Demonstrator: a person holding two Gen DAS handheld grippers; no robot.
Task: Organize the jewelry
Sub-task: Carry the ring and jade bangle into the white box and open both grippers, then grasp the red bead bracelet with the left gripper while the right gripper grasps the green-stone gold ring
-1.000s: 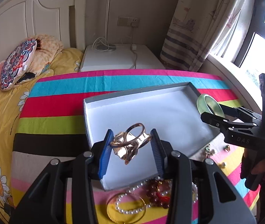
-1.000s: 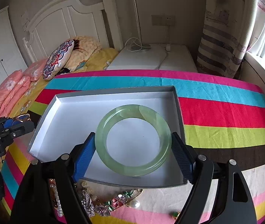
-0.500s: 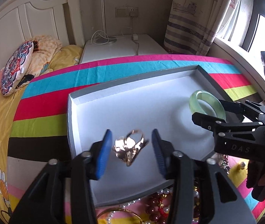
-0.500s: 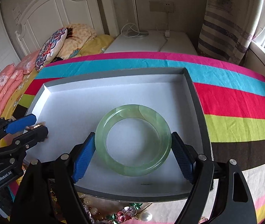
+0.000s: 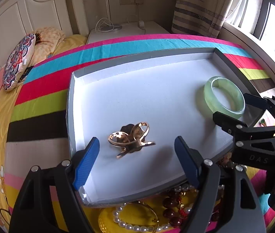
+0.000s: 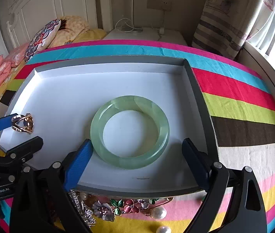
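Observation:
A grey tray with a white floor (image 5: 137, 89) (image 6: 91, 89) lies on the striped bedspread. A gold ornament (image 5: 131, 138) (image 6: 23, 125) lies on the tray floor near its front left. My left gripper (image 5: 136, 156) is open around it, blue pads apart and clear of it. A pale green jade bangle (image 6: 129, 132) (image 5: 224, 97) lies flat in the tray at the right. My right gripper (image 6: 136, 160) is open, its pads on either side of the bangle's near edge with a gap.
Loose jewelry lies in front of the tray: a pearl strand (image 5: 135, 225), dark red beads (image 5: 172, 213), a flower brooch (image 6: 125, 206) and loose pearls (image 6: 159, 212). Pillows (image 5: 19, 62), the headboard, a white nightstand (image 6: 147, 34) and a curtain stand behind.
Both grippers lowered into the tray and opened. The gold ornament was let go onto the tray floor, and the jade bangle now lies free between the right pads.

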